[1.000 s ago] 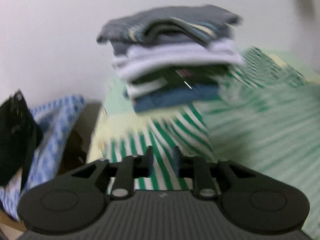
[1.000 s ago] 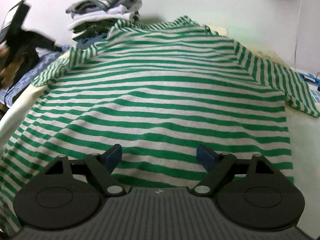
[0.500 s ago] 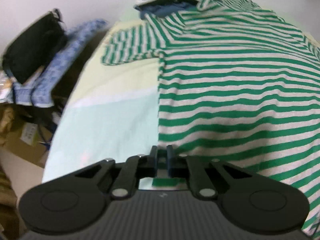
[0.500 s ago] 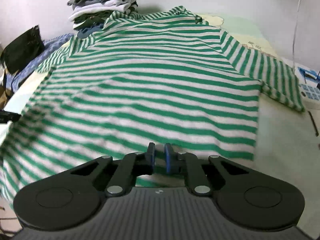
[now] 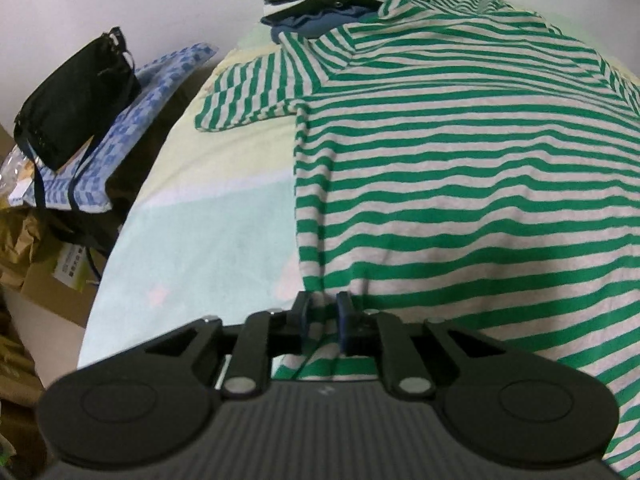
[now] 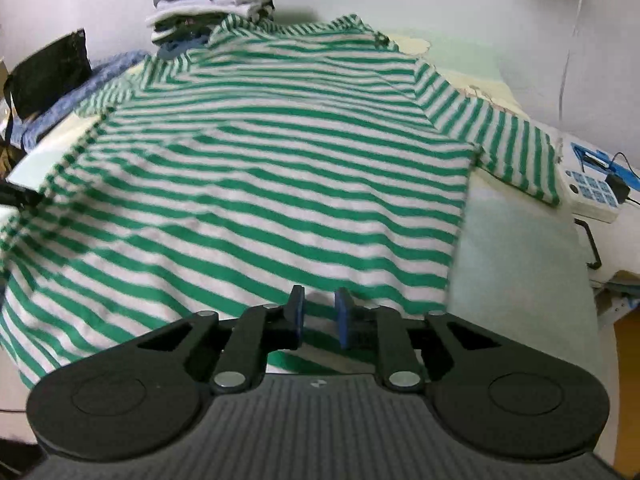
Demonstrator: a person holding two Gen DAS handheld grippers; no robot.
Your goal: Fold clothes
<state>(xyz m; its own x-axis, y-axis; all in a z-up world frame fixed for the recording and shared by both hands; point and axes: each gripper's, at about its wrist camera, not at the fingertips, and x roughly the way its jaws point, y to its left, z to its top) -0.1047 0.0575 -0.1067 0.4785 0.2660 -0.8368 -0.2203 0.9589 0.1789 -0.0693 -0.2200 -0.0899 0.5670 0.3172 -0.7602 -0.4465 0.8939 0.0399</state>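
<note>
So we've got the shirt (image 5: 460,168) spread flat on the bed (image 5: 208,248), stretching out ahead of both grippers with the collar at the far end and a sleeve (image 6: 516,152) sticking out each side. No fold in it yet as far as we can see, so we'd say this one is right at the start: both sides, both sleeves and the lengthwise fold are all left.

Left gripper (image 5: 322,314) has its jaws pinched in on the near hem, right at the shirt's left corner, fabric bunched between the pads. Right gripper (image 6: 320,314) is on the near hem too, closer to the right edge, jaws narrowed onto the cloth. Looks to us like we're tugging the hem straight before folding.

Past the collar, far ahead and a bit left, sits a stack (image 6: 216,4) of folded clothes, so a good chunk of the job looks done.

Off to the left there's a black bag (image 5: 76,96) on a blue checked cloth (image 5: 120,120), and a cardboard box (image 5: 68,276) below with a green label, too small to read. Far right, a power strip (image 6: 592,192), no legible writing.
</note>
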